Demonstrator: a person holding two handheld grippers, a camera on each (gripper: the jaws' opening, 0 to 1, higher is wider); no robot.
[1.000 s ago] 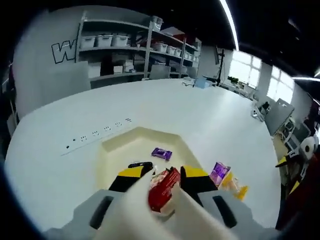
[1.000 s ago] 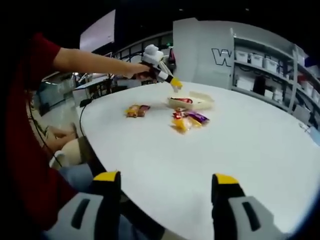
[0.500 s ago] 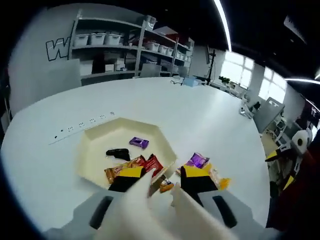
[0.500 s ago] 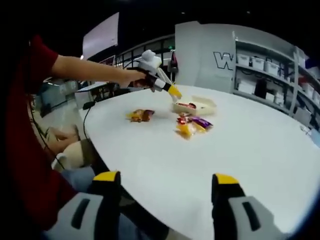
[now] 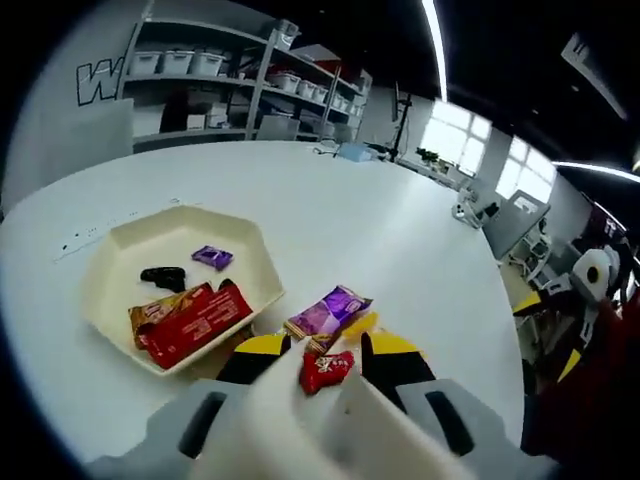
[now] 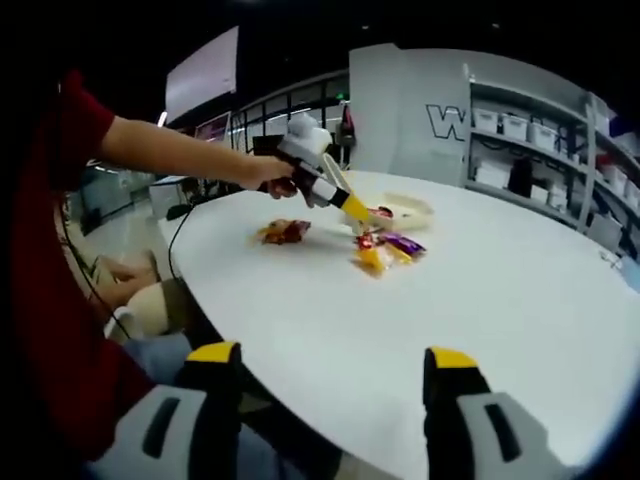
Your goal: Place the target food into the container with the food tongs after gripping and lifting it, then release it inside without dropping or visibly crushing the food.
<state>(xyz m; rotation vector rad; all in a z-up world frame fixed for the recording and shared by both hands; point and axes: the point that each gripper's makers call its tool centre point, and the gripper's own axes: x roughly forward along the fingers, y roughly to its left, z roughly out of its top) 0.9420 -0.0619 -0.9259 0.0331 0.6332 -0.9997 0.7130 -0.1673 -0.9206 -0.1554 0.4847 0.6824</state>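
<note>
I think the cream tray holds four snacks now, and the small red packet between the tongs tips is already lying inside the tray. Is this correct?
Not quite. In the left gripper view the tray does hold four snacks, but the small red packet lies on the table outside the tray, beside the purple packet, between the tongs tips.

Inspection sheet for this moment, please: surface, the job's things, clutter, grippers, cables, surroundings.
Surface: large white round table, strip of sockets near its far edge.
Job's things: cream hexagonal tray holding a red packet, an orange one, a small purple one and a small black one; cream food tongs in the left gripper, tips at a small red wrapped snack.
Clutter: purple wrapper and yellow wrapper on the table beside the tray; an orange-red packet lying apart.
Grippers: left closed on the tongs; right gripper open, holding nothing.
Cables: a dark cable hanging off the table's edge.
Surroundings: shelving with white bins, windows.
</note>
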